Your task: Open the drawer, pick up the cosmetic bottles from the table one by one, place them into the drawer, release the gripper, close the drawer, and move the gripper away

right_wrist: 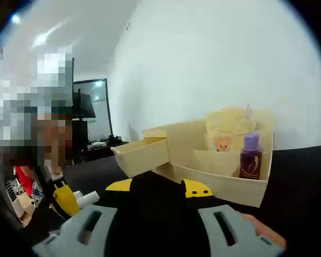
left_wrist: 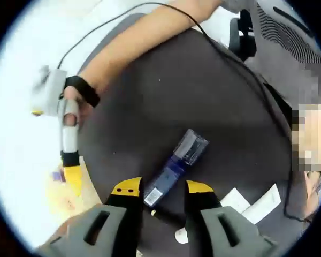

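**Blue bottle lies between the left claw's tips, drawer stands open**

Dark-blue, the slim cosmetic bottle with a clear smoky cap (left_wrist: pixel 176 166) lies flat on the black desk (left_wrist: pixel 203 91), its labelled base between the yellow tips of the left claw (left_wrist: pixel 160 187), its long axis running up and away to the right. The jaws stand apart, one on either side of the base; whether they touch it cannot be told. A person's hand (left_wrist: pixel 69 104) holds a second tool at the left. In the right gripper view, the cream wooden organiser (right_wrist: pixel 224 184) shows one drawer (right_wrist: pixel 142 155) pulled out and one purple bottle (right_wrist: pixel 250 158) in an open compartment. The right claw (right_wrist: pixel 158 187) hovers before it; its gap is hidden in shadow, state unclear. The left claw is nearer the blue bottle.
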Demonstrator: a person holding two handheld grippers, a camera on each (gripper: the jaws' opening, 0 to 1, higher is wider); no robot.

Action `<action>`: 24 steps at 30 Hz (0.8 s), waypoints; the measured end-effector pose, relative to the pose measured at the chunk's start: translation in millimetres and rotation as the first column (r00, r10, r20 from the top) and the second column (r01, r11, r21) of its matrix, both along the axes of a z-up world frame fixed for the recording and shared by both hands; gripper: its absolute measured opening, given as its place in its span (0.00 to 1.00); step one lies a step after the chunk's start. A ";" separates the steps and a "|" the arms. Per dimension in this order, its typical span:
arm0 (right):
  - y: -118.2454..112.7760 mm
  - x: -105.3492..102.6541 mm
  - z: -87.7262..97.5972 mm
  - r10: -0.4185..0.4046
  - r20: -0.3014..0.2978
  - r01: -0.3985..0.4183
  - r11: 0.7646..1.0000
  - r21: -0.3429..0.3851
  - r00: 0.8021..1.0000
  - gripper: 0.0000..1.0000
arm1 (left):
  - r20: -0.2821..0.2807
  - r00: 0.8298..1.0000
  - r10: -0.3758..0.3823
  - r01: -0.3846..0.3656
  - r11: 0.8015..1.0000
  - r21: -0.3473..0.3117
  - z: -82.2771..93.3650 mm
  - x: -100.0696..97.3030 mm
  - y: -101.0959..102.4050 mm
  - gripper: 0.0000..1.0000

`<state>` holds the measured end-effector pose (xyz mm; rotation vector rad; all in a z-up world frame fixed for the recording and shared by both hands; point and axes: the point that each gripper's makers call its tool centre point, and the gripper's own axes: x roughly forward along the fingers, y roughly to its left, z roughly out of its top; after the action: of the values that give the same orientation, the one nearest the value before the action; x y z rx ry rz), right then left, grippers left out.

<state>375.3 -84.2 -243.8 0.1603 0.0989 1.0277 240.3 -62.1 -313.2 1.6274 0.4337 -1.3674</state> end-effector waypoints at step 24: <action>-8.1 3.3 14.6 -0.008 -0.002 0.008 0.997 0.075 1.000 0.30 | -0.095 0.995 -0.012 0.021 0.994 0.103 -22.1 -7.2 0.3 0.19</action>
<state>378.6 -92.3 -229.2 0.2296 0.0609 1.0236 233.0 -61.8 -335.3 1.6579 0.5559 -1.4592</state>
